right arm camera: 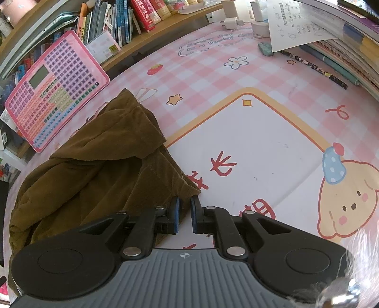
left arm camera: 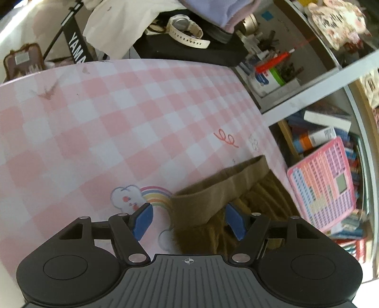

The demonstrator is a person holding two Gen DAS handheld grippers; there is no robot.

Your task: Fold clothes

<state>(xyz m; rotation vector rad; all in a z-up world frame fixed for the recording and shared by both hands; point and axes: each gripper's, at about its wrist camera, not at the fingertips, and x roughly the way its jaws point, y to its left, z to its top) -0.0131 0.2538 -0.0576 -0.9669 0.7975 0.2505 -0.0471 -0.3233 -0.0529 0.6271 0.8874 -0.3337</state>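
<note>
Broadly, a pink-and-white checked desk mat [right arm camera: 213,71] with cartoon prints covers the whole work surface, and on it lies the olive-brown corduroy garment [right arm camera: 99,165] — rumpled, partly doubled over itself, towards the side of the mat where the bookshelf [right arm camera: 113,21] stands. In the left wrist view its flat waistband [left arm camera: 213,189] runs slantwise across the mat, just beside a rainbow print.

Leaning against the shelf, close to the garment, is a pink keyboard-style toy tablet [right arm camera: 54,90]. At the far edge of the mat in the left view sit a black cloth with a white wristwatch [left arm camera: 187,30] on it; in the right view a stack of notebooks [right arm camera: 350,47] and a dark pencil [right arm camera: 315,68] lie at the mat's far corner.

The left gripper [left arm camera: 188,221] hovers over the waistband end with its jaws standing well apart, cloth lying between the blue pads but not pressed by them. The right gripper [right arm camera: 184,213] has its jaws drawn nearly together at the garment's near corner [right arm camera: 189,187] — the tip of cloth sits right at the pads, though whether it is actually pinched cannot be told.
</note>
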